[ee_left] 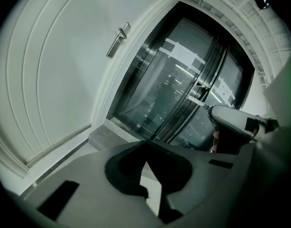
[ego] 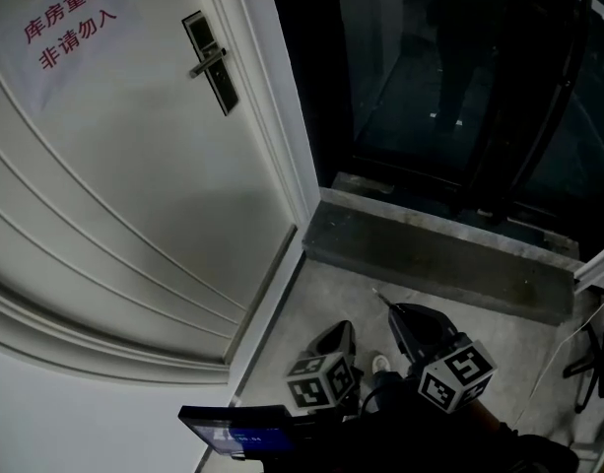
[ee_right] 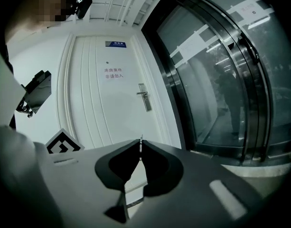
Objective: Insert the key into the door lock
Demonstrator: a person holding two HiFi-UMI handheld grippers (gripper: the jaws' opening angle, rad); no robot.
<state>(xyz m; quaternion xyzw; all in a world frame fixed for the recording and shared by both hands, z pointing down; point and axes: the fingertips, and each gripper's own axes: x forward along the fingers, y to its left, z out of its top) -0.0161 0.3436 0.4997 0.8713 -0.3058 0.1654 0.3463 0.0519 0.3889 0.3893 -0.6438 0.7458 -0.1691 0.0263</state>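
Red lettering, 库房重地 非请勿入 (white door)

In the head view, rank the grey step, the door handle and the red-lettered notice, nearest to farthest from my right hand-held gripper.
From the right hand-held gripper, shut on the key:
1. Grey step, on the floor just ahead.
2. Door handle, at the right edge of the door.
3. Red-lettered notice, at its upper left.
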